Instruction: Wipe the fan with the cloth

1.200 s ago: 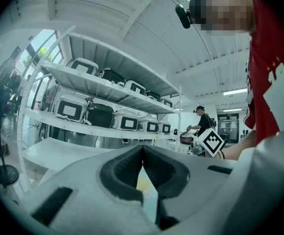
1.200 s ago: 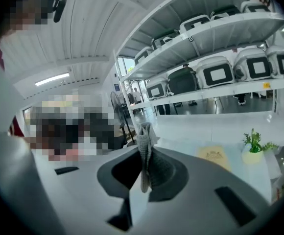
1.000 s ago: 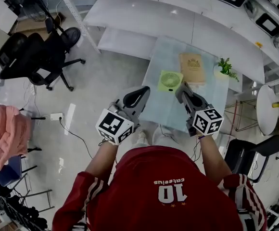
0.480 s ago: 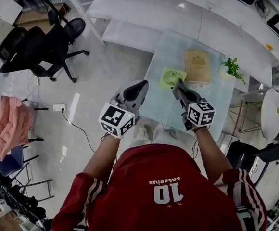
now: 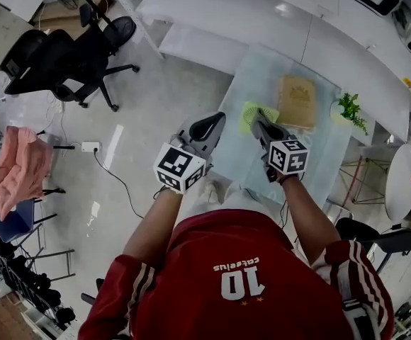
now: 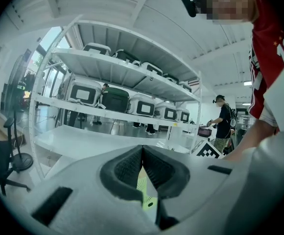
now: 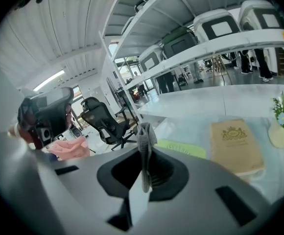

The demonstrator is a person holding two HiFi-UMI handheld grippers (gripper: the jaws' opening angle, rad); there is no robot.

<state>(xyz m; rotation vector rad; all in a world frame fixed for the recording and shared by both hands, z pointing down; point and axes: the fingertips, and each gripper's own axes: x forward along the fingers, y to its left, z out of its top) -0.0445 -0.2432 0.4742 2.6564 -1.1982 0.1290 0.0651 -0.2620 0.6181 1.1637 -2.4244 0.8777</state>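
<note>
A small green fan [image 5: 251, 112] lies flat on the glass table [image 5: 262, 158], at its far left part. My right gripper [image 5: 257, 116] hovers at the fan's near edge and hides part of it. A thin grey cloth [image 7: 145, 153] is pinched upright in it, with the jaws shut on the cloth. The right gripper view shows the fan [image 7: 183, 149] just beyond the cloth. My left gripper [image 5: 217, 119] hangs left of the table edge, its pads [image 6: 132, 166] meeting at the tips with nothing held. A sliver of the fan [image 6: 145, 192] shows through the gap below them.
A tan book [image 5: 297, 100] lies right of the fan and a potted plant [image 5: 350, 109] stands further right. White shelving [image 5: 212, 13] runs behind the table. Black office chairs [image 5: 57, 55] stand at left, a pink cloth [image 5: 15, 170] is draped lower left, and a round white table [image 5: 404, 183] is at right.
Both grippers have moved forward toward the table. The right gripper with the cloth now reaches the fan's near edge; before, it was short of it.
</note>
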